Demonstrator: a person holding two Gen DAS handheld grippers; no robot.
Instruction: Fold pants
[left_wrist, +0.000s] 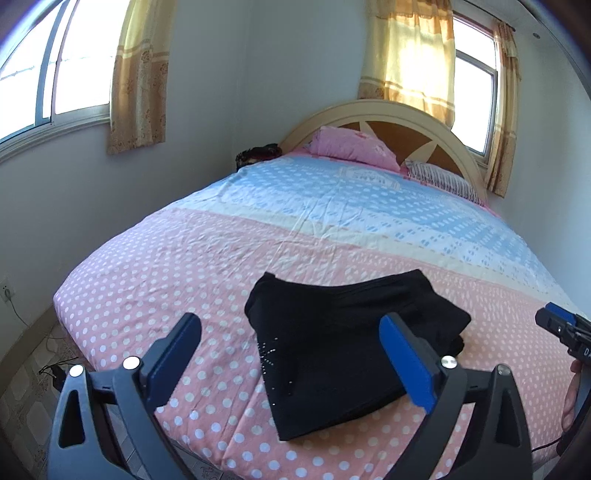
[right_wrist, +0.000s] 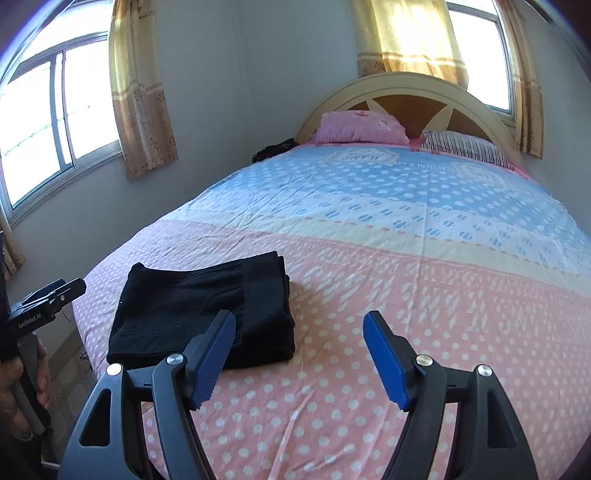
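Polka-dot bed (left_wrist: 258, 236), arched headboard (left_wrist: 388, 114), pale walls (left_wrist: 258, 74), curtained sunlit windows (left_wrist: 66, 74)

Black pants (left_wrist: 343, 343) are seen folded into a compact, flat stack, laid on the bed (left_wrist: 207, 258) near its foot, small studs sprinkled across one panel

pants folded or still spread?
Folded: the black pants lie as a compact stacked rectangle on the bed, layered edges visible, neither tool touching them.

Matt black cloth pants (left_wrist: 347, 347)
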